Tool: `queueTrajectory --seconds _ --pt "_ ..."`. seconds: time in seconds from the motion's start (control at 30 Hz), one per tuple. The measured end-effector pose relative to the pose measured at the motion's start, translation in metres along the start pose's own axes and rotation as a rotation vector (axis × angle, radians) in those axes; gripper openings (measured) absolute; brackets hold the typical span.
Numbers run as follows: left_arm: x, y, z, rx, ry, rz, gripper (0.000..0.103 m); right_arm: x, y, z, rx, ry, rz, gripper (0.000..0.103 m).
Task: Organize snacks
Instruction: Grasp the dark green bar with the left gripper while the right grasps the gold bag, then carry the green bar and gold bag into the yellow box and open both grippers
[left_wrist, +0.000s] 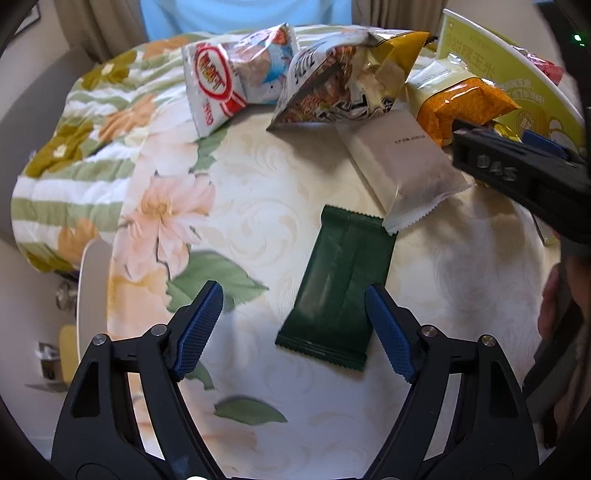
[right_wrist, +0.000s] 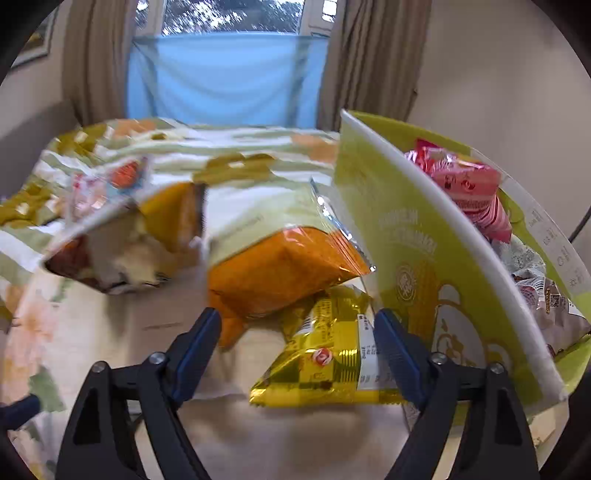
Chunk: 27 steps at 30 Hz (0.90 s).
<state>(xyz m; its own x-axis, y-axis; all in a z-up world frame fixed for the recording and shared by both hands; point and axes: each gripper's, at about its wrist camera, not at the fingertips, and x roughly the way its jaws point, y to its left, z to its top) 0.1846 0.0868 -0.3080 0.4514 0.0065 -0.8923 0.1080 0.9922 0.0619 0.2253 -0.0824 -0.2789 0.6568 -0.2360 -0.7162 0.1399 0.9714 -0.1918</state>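
hovering low over the flowered cloth (left_wrist: 258, 177), the left gripper (left_wrist: 293, 325) has its blue pads spread apart; the dark green packet (left_wrist: 338, 291) lies flat on the cloth between them, in the lower middle of the frame, and the right pad is just beside its edge, but no pad presses on it, so the gripper is released. above the green packet a white packet (left_wrist: 402, 170) lies with its lower corner touching the green one. in the upper part of the frame stand a white and red bag (left_wrist: 229, 81) and an opened, printed bag (left_wrist: 340, 85), side by side. at the upper right an orange bag (left_wrist: 465, 103) leans against the green box (left_wrist: 517, 81), and the right gripper (right_wrist: 297, 343) enters the left wrist view from the right edge as a black body.

in the right wrist view this gripper is also released: its pads stand on both sides of a yellow packet (right_wrist: 328, 365) in the lower middle of the frame. the right pad looks very close to the packet's edge, the left pad is clearly apart. the orange bag (right_wrist: 280, 269) lies above it, partly over the yellow packet. the green box (right_wrist: 406, 240) fills the right side, with pink packets (right_wrist: 469, 188) inside it.
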Motion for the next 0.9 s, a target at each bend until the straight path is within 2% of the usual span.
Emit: queueTrajectory --seconds 0.2,0.3,0.43,0.53,0.87,0.9 --pt "0.002 -0.007 0.008 0.078 -0.016 -0.034 0.077 0.021 0.002 0.005 -0.015 0.101 -0.057 0.074" --pt "0.006 -0.01 0.01 0.11 0.001 -0.062 0.069 0.023 -0.007 0.002 -0.012 0.157 -0.045 0.059" --pt "0.011 -0.019 0.008 0.167 0.031 -0.106 0.063 0.021 -0.015 -0.007 -0.01 0.216 -0.016 0.052" --pt "0.013 -0.021 0.009 0.186 0.042 -0.13 0.059 0.015 -0.02 -0.013 0.0 0.227 -0.002 0.051" --pt "0.018 -0.022 0.019 0.223 0.072 -0.175 0.057 -0.003 -0.029 -0.031 0.007 0.26 0.053 0.047" --pt "0.02 -0.021 0.023 0.235 0.074 -0.179 0.052 -0.004 -0.026 -0.033 0.006 0.26 0.055 0.047"
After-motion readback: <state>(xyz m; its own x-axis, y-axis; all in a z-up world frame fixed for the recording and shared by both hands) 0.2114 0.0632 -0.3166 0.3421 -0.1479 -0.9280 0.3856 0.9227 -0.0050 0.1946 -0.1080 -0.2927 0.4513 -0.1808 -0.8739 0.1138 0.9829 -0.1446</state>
